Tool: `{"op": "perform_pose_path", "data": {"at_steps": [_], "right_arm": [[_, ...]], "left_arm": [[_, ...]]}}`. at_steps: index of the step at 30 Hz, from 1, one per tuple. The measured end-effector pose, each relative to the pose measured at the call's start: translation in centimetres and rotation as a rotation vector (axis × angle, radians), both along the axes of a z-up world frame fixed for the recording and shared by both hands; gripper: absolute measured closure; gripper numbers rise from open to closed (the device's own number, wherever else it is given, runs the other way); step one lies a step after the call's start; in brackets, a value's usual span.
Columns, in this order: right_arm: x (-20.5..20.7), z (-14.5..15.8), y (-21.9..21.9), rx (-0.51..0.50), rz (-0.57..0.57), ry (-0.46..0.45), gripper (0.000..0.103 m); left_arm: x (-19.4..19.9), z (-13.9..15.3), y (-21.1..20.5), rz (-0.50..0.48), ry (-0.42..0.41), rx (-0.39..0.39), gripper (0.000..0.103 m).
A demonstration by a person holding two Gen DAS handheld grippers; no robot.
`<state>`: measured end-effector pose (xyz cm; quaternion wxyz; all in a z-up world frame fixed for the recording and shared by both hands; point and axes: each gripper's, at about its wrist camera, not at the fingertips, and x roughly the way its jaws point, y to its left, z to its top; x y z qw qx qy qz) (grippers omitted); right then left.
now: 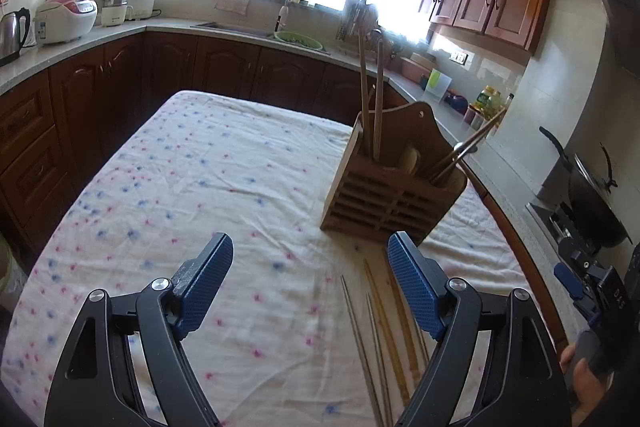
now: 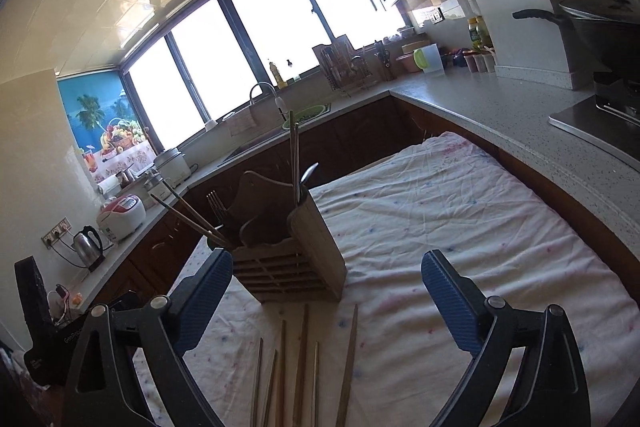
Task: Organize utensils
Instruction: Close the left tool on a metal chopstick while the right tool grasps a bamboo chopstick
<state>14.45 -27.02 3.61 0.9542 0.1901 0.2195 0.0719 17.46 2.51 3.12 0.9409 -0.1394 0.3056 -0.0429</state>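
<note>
A wooden slatted utensil holder [image 1: 394, 183] stands on the cloth-covered table [image 1: 180, 187]; it holds upright wooden chopsticks [image 1: 370, 99] and metal ones leaning right [image 1: 468, 147]. Several loose chopsticks [image 1: 380, 339] lie on the cloth in front of it, beside my left gripper's right finger. My left gripper [image 1: 310, 259] is open and empty above the cloth. In the right wrist view the holder [image 2: 292, 251] sits just ahead, with a fork, a spoon and chopsticks in it. Loose chopsticks [image 2: 304, 367] lie between the open, empty fingers of my right gripper [image 2: 326, 275].
Kitchen counters wrap around the table. A kettle [image 1: 14, 31] and rice cooker [image 1: 66, 17] stand at left, a sink with a green colander [image 1: 298, 41] at the back, a stove with a black wok [image 1: 592, 195] at right. The other gripper [image 1: 592, 287] shows at the right edge.
</note>
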Motion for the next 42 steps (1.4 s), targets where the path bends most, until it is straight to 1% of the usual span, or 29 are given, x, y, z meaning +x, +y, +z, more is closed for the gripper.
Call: {"op": "perform_pose_path", "data": {"at_steps": [6,10,18,26,29,30,31,35,38,39,41,42], "right_arm": [[-1.5,-3.7,0.1,-0.015,0.004,0.103,0.006],[-2.4,-5.2,0.4,-0.034,0.015,0.134,0.006],[-2.5,-6.0,0.7,-0.045,0.028,0.162,0.006],[-1.4,-6.1,1.4,-0.071,0.048,0.176,0.007],[-0.7,-6.3,1.7,-0.089,0.057,0.184,0.007],[-0.4,-6.4,1.8,-0.095,0.061,0.189,0.008],[-0.1,-6.5,2.0,-0.099,0.066,0.195,0.011],[1.4,-7.0,2.6,-0.122,0.091,0.233,0.025],[2.8,-7.6,3.1,-0.142,0.112,0.265,0.033],[3.3,-7.8,3.4,-0.152,0.121,0.277,0.035],[4.5,-8.2,3.9,-0.173,0.134,0.301,0.044],[5.1,-8.5,4.1,-0.184,0.137,0.314,0.046]], "left_arm": [[-1.4,-3.0,-0.9,-0.008,0.074,0.027,0.021],[-1.6,-4.1,-1.2,-0.013,0.106,0.04,0.021],[-1.1,-5.4,-2.0,-0.042,0.167,0.049,0.021],[0.3,-6.4,-2.7,-0.067,0.218,0.056,0.022],[0.9,-6.6,-3.1,-0.083,0.233,0.07,0.028],[1.2,-6.8,-3.2,-0.089,0.241,0.071,0.032],[1.5,-6.9,-3.3,-0.094,0.249,0.07,0.035],[2.7,-7.2,-3.8,-0.117,0.27,0.067,0.039],[3.8,-7.5,-4.4,-0.135,0.284,0.069,0.044],[4.1,-7.6,-4.6,-0.142,0.292,0.068,0.047],[5.0,-7.9,-5.1,-0.151,0.306,0.065,0.051],[5.3,-8.1,-5.3,-0.155,0.312,0.064,0.054]]}}
